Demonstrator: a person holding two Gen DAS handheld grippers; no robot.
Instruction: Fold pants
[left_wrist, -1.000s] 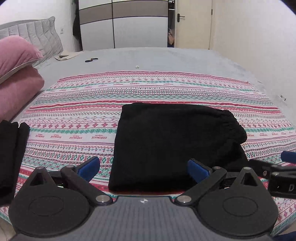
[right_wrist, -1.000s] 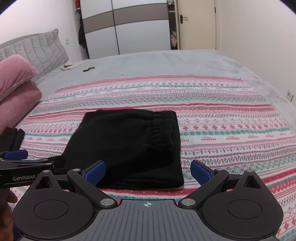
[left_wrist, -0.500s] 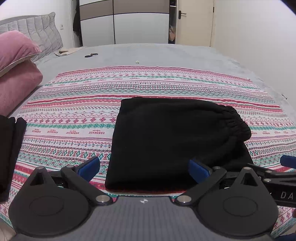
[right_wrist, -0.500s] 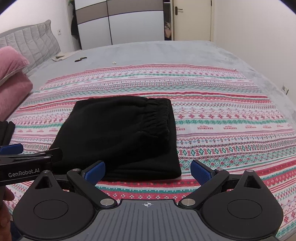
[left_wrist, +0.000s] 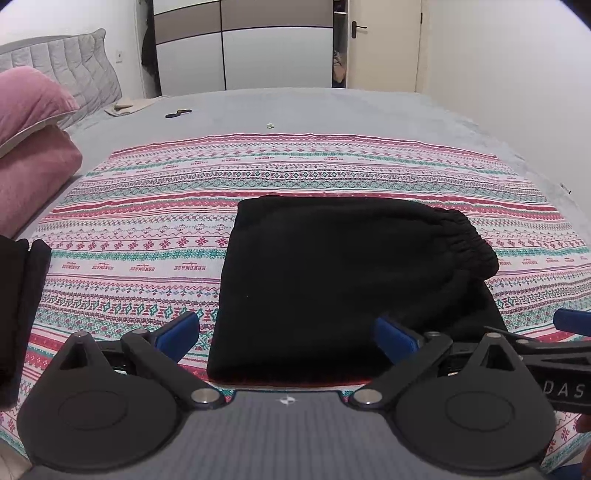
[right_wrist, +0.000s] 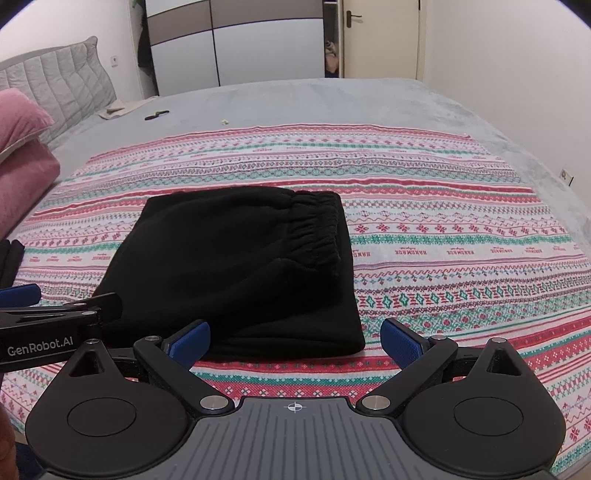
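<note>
Closest to me, both tools hover with nothing in them: the left gripper (left_wrist: 286, 334) and right gripper (right_wrist: 295, 338) each have their jaws spread wide. Just beyond lie the pants (right_wrist: 236, 269), a black, squared bundle on the striped blanket (right_wrist: 443, 236), waistband turned right. I judge the folding nearly done; any last tidy should press edges flat without dragging layers apart. Another dark garment (left_wrist: 18, 306) sits at the left edge. Farther off are the grey bed (left_wrist: 332, 110), pink pillows (left_wrist: 29, 147), wardrobe (left_wrist: 240, 48) and door (left_wrist: 384, 40).
</note>
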